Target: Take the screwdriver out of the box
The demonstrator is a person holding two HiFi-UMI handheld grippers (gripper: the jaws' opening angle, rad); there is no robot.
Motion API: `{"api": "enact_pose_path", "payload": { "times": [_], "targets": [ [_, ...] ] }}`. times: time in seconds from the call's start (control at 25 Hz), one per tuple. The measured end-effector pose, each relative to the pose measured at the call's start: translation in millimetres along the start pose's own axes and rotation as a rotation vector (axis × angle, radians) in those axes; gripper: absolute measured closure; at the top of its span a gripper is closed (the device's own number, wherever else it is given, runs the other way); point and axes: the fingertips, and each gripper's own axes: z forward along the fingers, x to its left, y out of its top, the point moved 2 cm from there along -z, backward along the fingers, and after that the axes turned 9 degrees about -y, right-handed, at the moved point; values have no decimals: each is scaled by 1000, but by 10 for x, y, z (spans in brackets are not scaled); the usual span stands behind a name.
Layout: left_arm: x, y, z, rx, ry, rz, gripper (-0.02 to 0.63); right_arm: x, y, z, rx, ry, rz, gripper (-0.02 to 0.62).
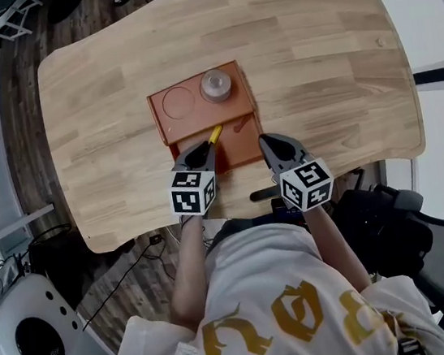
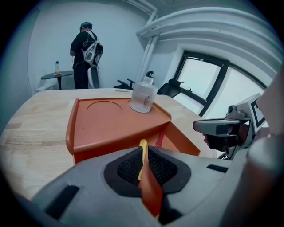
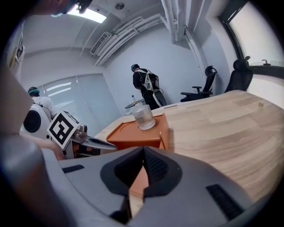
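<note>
An orange box (image 1: 187, 104) lies on the wooden table (image 1: 312, 61), its near compartment open. My left gripper (image 1: 202, 152) reaches over the box's near edge and is shut on the yellow screwdriver (image 1: 214, 135). In the left gripper view the yellow shaft (image 2: 143, 146) stands pinched between the black pads (image 2: 128, 168), above the box (image 2: 106, 126). A small red item (image 2: 159, 139) lies inside the compartment. My right gripper (image 1: 271, 145) hovers just right of the box's near corner, jaws together with nothing between them (image 3: 143, 154).
A clear glass jar (image 1: 216, 85) stands on the box's raised back part, beside a round recess (image 1: 179, 101). The table's near edge runs just under both grippers. An office chair (image 1: 428, 242) stands at the right, and a person (image 2: 85, 53) stands far off.
</note>
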Motion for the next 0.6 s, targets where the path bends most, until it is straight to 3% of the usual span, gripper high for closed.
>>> {"api": "enact_pose_path", "payload": {
  "times": [0.12, 0.24, 0.6],
  "targets": [
    [9, -9, 58, 7, 13, 12, 588, -4, 26, 29, -11, 18, 16, 584],
    [13, -46, 126, 28, 19, 15, 512, -13, 50, 53, -29, 40, 50, 584],
    [87, -156, 351, 184, 18, 28, 440, -41, 101, 210, -16, 63, 68, 584]
  ]
}}
